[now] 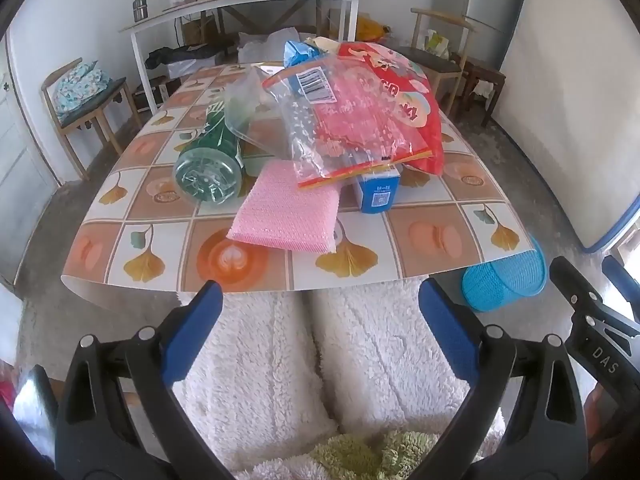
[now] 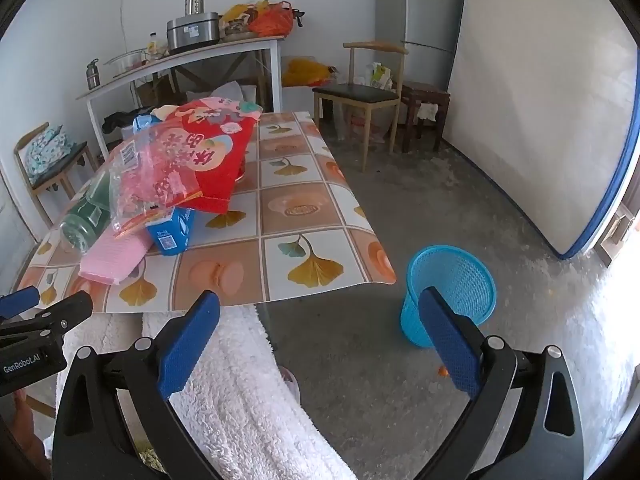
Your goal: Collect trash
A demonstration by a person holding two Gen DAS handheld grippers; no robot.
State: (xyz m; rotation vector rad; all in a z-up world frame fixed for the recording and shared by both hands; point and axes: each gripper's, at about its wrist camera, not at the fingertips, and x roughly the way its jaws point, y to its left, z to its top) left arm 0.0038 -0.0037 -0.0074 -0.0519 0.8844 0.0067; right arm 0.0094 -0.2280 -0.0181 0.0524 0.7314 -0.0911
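Note:
A pile of trash lies on the patterned table (image 1: 432,240) (image 2: 304,216): a green plastic bottle (image 1: 212,156) (image 2: 86,216) on its side, a pink sponge cloth (image 1: 286,208) (image 2: 114,256), a clear zip bag (image 1: 340,120) (image 2: 148,176), a red snack bag (image 1: 404,92) (image 2: 218,148) and a small blue carton (image 1: 378,192) (image 2: 172,230). A blue mesh bin (image 1: 506,280) (image 2: 450,292) stands on the floor right of the table. My left gripper (image 1: 320,332) hangs open before the table's near edge. My right gripper (image 2: 320,340) is open above the floor beside the bin. Neither holds anything.
White fluffy trousers (image 1: 280,360) (image 2: 240,392) of the seated person fill the space under both grippers. Wooden chairs (image 1: 86,100) (image 2: 360,96) stand left and right of the table. A cluttered white side table (image 1: 248,4) stands at the back wall, a fridge (image 2: 424,8) at the right.

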